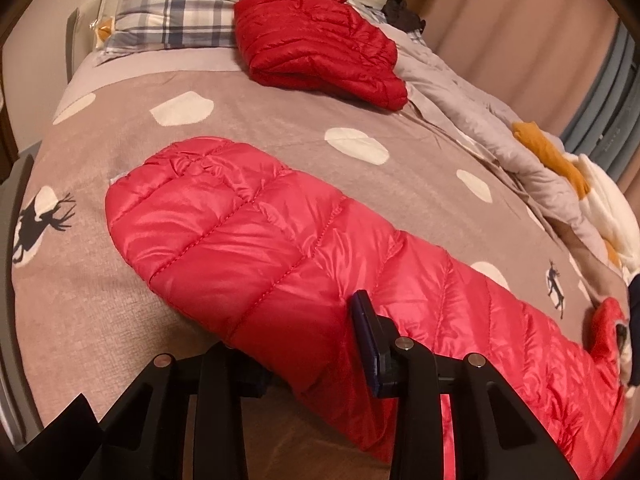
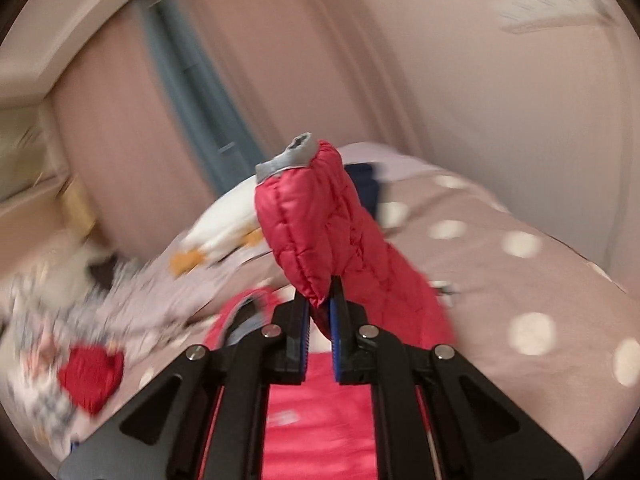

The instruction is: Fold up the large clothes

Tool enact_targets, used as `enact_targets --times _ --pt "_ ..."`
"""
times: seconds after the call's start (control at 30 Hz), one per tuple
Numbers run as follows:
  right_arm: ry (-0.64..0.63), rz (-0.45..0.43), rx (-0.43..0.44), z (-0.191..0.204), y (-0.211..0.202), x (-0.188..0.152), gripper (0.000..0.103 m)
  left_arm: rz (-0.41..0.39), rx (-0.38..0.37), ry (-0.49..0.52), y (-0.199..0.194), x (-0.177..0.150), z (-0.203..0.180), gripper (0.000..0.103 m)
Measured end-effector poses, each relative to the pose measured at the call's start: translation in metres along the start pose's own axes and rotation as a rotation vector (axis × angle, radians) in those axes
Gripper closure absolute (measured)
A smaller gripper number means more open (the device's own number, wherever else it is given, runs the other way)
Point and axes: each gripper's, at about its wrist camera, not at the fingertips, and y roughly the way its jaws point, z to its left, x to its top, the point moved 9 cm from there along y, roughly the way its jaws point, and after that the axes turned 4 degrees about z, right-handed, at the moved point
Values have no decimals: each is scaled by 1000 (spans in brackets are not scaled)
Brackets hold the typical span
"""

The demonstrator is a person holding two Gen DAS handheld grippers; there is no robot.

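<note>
A pink-red quilted puffer jacket (image 1: 280,248) lies across the taupe spotted bedspread (image 1: 120,288). My left gripper (image 1: 304,320) is at the jacket's near edge, its jaws set wide with the padded cloth between them; the left finger is hidden under the cloth and the right finger (image 1: 370,336) shows on top. My right gripper (image 2: 320,312) is shut on a fold of the jacket's sleeve (image 2: 316,220) and holds it raised above the bed, its grey cuff (image 2: 288,160) pointing up. The right wrist view is blurred.
A folded darker red puffer jacket (image 1: 320,44) lies near the plaid pillows (image 1: 180,16). A crumpled grey duvet (image 1: 480,112) with white and mustard clothes (image 1: 560,160) runs along the right side. Pink curtains (image 2: 280,60) hang behind the bed.
</note>
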Motion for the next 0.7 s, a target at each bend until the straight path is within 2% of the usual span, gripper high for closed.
enact_targets --times 0.17,0.23,0.3,0.4,0.47,0.7 --pt "-285 145 100 121 42 -70 94 13 -34 13 1 1 1 67" --pt "-340 222 157 157 62 -110 94 14 -41 21 1 0 2 67" --pt "-366 288 184 177 79 -141 94 15 -39 28 1 0 2 67" --pt "-444 368 151 193 103 -189 93 13 -29 44 0 -2 0 67" --pt "-475 394 123 198 110 -205 92 12 -28 42 -1 -2 0 67" --pt "-507 342 71 200 118 -204 90 12 -30 41 -1 -3 0 67"
